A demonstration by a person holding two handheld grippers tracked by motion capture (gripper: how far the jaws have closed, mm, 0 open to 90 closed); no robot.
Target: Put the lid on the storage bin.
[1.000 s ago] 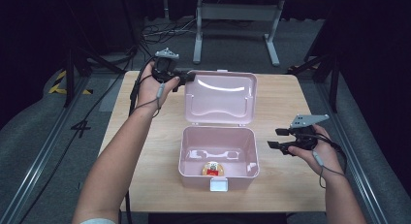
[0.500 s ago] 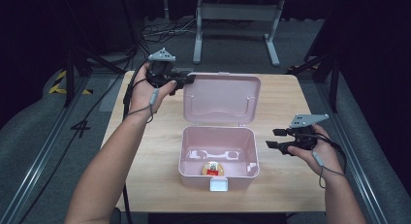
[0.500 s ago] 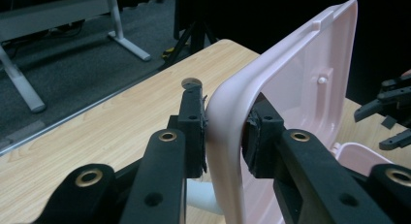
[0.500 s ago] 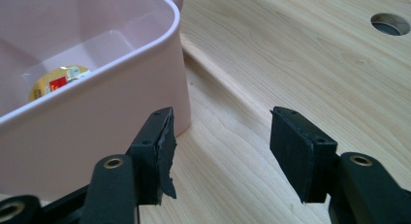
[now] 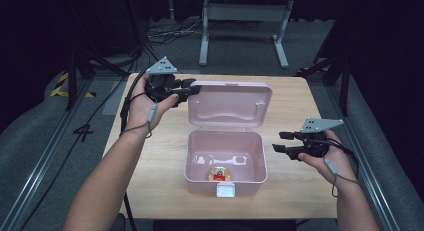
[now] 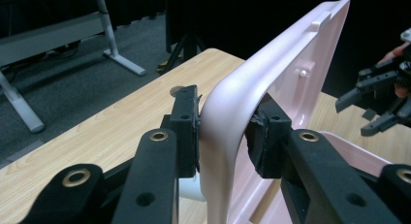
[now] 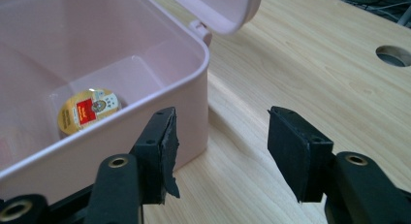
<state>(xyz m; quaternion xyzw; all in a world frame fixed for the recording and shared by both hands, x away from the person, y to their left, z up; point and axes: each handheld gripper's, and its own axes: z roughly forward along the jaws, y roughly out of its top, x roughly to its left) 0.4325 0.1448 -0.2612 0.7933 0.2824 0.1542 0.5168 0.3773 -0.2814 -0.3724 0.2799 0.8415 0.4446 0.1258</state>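
At the near edge of the bench (image 5: 300, 201) the pink box (image 5: 225, 158) stands open, a small round pack (image 5: 218, 173) with a red and gold label, too small to read, lying inside. Beside its right wall the right gripper (image 5: 281, 142) waits, jaws spread on nothing. Farther back the left gripper (image 5: 192, 86) straddles the raised lid (image 5: 230, 103) at its corner, seemingly propping it; its jaws have just been opening, the pads barely touching.

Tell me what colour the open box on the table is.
Pale pink: the box and its raised lid alike, clearest in the high view.

The pink box (image 5: 226, 161) and its lid (image 5: 230, 105) look like smooth, slightly glossy plastic. The surface (image 5: 300, 191) is pale matt wood grain. The gripper pads (image 7: 165, 151) look like rough black foam.
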